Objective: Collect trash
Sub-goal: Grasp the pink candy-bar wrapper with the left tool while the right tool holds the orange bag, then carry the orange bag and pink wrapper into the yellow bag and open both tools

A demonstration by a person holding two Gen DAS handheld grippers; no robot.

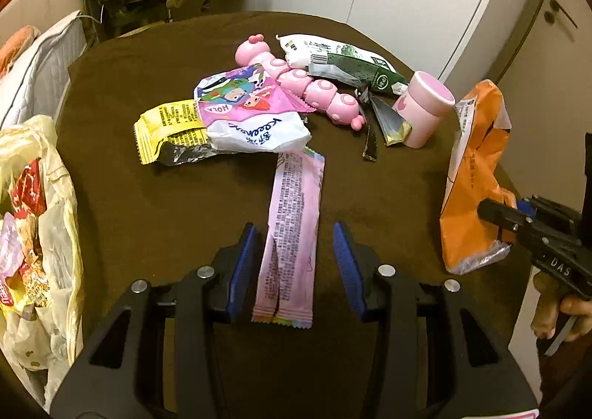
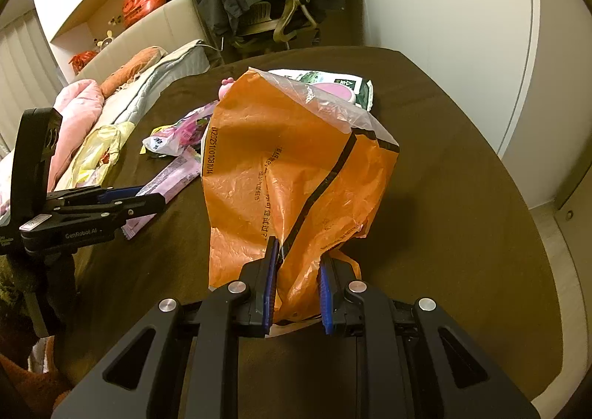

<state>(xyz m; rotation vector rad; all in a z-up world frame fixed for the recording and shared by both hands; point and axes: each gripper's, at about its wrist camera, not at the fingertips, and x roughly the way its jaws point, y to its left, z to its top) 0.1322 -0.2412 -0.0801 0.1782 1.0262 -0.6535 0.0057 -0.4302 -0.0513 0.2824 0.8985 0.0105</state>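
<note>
The left gripper (image 1: 296,263), marked "GenRobot.AI", is straddling the long pink wrapper (image 1: 292,230) with jaws apart on the table (image 1: 148,197). The right gripper (image 2: 296,282) is pinching the orange bag (image 2: 288,167), printed "20251010B1014", directly ahead.

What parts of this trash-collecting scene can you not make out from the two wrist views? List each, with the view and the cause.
1. Pink cup, right wrist view: mostly hidden behind the orange bag.
2. Yellow plastic bag, left wrist view: cut off by the left edge; contents partly visible only.
3. Print on the long pink wrapper, left wrist view: too small to read.
4. Right claw, left wrist view: its far finger is hidden behind the bag.
</note>
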